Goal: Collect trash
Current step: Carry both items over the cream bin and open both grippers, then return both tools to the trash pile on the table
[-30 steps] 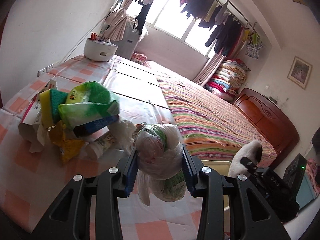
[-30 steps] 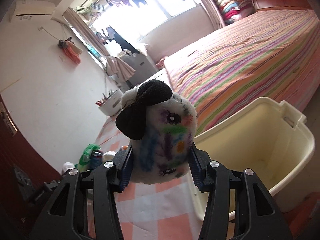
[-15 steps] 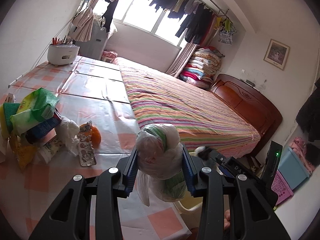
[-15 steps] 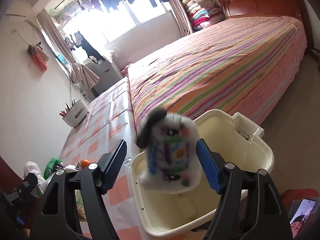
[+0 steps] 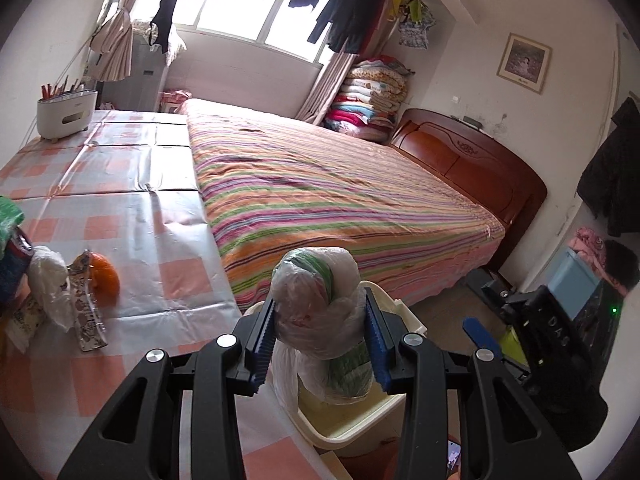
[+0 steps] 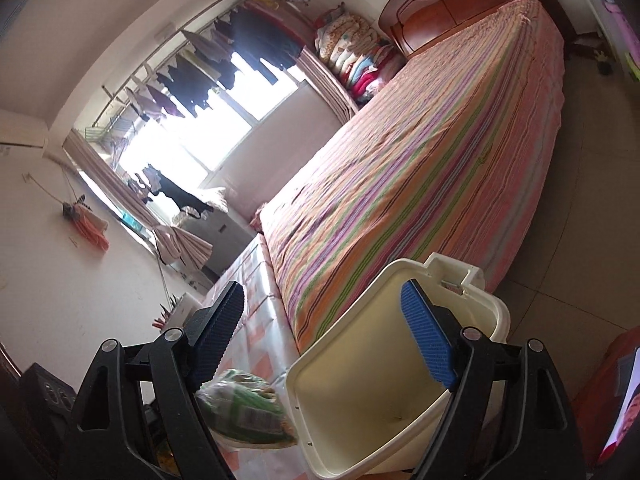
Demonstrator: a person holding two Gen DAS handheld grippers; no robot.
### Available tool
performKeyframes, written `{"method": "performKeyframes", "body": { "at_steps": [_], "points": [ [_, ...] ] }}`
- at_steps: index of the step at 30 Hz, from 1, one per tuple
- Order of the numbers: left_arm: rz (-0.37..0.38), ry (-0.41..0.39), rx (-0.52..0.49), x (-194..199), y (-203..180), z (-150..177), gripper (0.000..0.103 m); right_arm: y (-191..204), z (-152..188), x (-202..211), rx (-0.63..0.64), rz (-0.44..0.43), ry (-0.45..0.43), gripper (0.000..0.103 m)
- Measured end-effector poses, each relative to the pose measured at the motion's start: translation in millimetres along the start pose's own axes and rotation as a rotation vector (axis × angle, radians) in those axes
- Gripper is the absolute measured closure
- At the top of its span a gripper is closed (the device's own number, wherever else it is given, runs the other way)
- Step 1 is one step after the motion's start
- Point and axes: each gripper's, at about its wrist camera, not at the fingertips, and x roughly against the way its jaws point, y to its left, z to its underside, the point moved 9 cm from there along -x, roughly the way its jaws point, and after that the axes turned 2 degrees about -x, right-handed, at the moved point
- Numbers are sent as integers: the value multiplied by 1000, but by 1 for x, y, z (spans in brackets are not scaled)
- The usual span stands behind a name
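My left gripper (image 5: 320,336) is shut on a knotted plastic bag of trash (image 5: 316,304), held at the table's edge just above the cream plastic bin (image 5: 344,424). The bag also shows in the right wrist view (image 6: 244,412), beside the bin (image 6: 360,364). My right gripper (image 6: 324,340) is open and empty above the bin's mouth; it also shows in the left wrist view (image 5: 484,338) at the right. The plush toy is not in view.
More trash lies at the table's left: a white bag (image 5: 48,276), a foil wrapper (image 5: 86,320), an orange (image 5: 105,280). The checkered tablecloth (image 5: 132,216) meets a striped bed (image 5: 328,196). A white holder (image 5: 66,114) stands at the back.
My right gripper opened and let go of the plush toy, which dropped out of sight. My left gripper carried the bag rightwards from the trash pile to over the bin.
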Motion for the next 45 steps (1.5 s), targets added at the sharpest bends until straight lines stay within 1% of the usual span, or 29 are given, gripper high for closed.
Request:
{"method": "performKeyframes", "body": {
  "at_steps": [3, 7, 9, 11, 13, 16, 22, 28, 31, 33, 37, 41, 45],
  "points": [
    [25, 47, -3, -20, -9, 5, 64, -10, -8, 6, -26, 1, -24, 23],
    [31, 86, -19, -41, -17, 9, 59, -12, -10, 7, -34, -4, -24, 23],
    [22, 109, -34, -50, -20, 10, 52, -13, -10, 7, -38, -8, -23, 23],
    [25, 117, -44, -53, -22, 10, 36, -12, -9, 7, -36, -11, -19, 23],
    [10, 91, -56, -48, -21, 7, 30, -11, -8, 7, -34, -13, -18, 23],
    [8, 60, -46, -34, -14, 0, 28, -7, -6, 7, -23, -18, -16, 23],
    [1, 17, 23, 6, 18, -6, 25, 9, 4, 2, 18, -25, 4, 23],
    [-55, -36, 1, 46, 55, -11, 24, 40, 24, -11, 88, -54, 56, 23],
    [-69, -51, -6, 59, 75, -16, 24, 57, 38, -19, 138, -60, 80, 21],
    [-66, -57, -5, 65, 90, -20, 24, 67, 45, -25, 169, -66, 97, 21],
    [-111, -83, 13, 77, 128, -29, 24, 86, 65, -39, 220, -85, 142, 21],
    [-160, -124, 67, 104, 174, -42, 24, 121, 91, -53, 295, -147, 197, 21],
    [-253, -184, 122, 139, 218, -54, 24, 165, 124, -64, 401, -234, 257, 21]
  ]
}}
